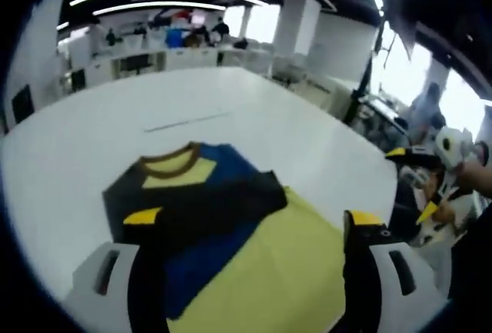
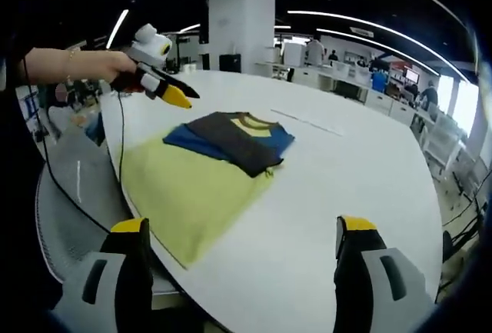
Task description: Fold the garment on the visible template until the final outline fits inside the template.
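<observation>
Left gripper view: the T-shirt [image 1: 200, 194] lies mid-frame, partly folded, still overhanging the yellow template [image 1: 284, 264]. The left gripper [image 1: 250, 229] hovers above with jaws spread, empty; the next fold should bring the overhanging edge inward.

Right gripper view: the T-shirt [image 2: 234, 141] sits centre-left. The right gripper [image 2: 242, 233] is spread too, empty, low at the table [image 2: 361, 171] edge. The left gripper [image 2: 173, 93] enters upper left, tilted down.

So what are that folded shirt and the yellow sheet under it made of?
The shirt looks like soft matte knit fabric: it drapes in folds and has a ribbed-looking collar. The yellow template seems thin, flat and matte; cloth or paper, I can't tell.
</observation>
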